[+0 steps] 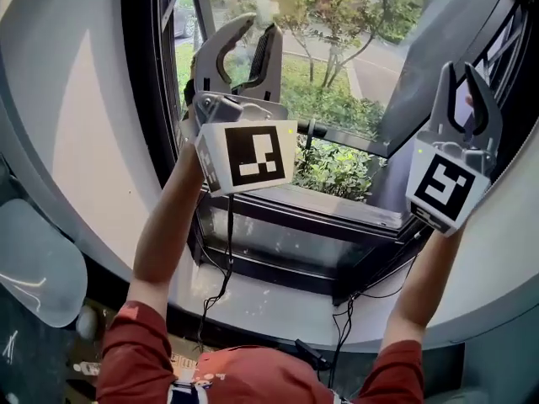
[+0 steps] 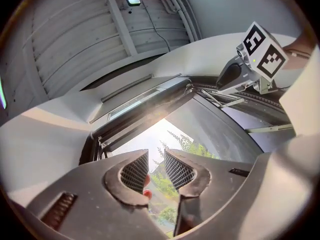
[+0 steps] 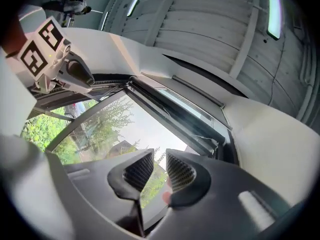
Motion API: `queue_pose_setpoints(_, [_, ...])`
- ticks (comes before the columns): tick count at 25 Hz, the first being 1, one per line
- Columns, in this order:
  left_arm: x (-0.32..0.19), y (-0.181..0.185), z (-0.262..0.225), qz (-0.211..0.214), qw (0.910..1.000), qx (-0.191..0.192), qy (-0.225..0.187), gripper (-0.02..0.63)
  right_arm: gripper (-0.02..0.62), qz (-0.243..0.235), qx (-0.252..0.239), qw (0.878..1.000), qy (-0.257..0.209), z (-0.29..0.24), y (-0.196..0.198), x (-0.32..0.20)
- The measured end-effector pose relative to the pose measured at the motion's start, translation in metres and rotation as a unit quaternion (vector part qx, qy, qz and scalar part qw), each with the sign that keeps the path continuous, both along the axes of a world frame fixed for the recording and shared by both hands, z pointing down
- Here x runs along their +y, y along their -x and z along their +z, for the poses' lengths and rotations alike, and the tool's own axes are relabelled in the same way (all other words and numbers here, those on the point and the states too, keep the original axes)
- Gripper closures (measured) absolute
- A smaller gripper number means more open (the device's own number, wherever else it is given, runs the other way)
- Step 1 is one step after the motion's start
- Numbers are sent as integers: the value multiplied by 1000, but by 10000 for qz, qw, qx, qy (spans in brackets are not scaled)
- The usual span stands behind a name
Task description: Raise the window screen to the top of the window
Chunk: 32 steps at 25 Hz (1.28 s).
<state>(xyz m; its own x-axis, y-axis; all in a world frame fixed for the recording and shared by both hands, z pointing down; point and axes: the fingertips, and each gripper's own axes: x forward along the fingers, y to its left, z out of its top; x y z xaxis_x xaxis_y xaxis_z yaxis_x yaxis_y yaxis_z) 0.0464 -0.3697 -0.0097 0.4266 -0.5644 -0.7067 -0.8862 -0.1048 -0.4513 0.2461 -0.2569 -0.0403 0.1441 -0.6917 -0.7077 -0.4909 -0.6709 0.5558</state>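
Note:
Both grippers are raised in front of an open window with a black frame. In the head view my left gripper points up at the left side of the opening, jaws apart with nothing between them. My right gripper points up at the right side, jaws slightly apart and also empty. A dark bar runs along the top of the window in the left gripper view, and the same bar shows in the right gripper view. Neither gripper touches it. I cannot make out any screen mesh across the opening.
A grey window pane swings outward at the right. Black cables hang below the white sill. Trees and shrubs lie outside. A pale blue object sits at the lower left. A slatted ceiling with a lamp is overhead.

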Motion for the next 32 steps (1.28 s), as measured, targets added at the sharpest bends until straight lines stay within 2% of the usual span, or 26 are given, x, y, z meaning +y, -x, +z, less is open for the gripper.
queue_pose_setpoints(6, [-6,1,63,170,9989,9,436,512,512,-375,-256,9989,111,55,-1,8])
queue_pose_setpoints(12, [-2,-4,113,392,9955,52,858,512,512,-949,-640,9934,-115,99,5,25])
queue_pose_setpoints(19, [10,-7,178,715,9875,88,1400,512,512,-1226,-1165,9851,293,175,3,29])
queue_pose_setpoints(24, [17,-4,229,798,9772,217,1954,512,512,-1501,-1568,9733,745,234,9,25])
queue_pose_setpoints(28, [18,2,265,762,9723,64,2208,513,512,-1655,-1873,9630,1010,275,20,18])
queue_pose_setpoints(32, [22,12,311,774,9613,30,2644,512,512,-1973,-2515,9375,1378,321,24,10])
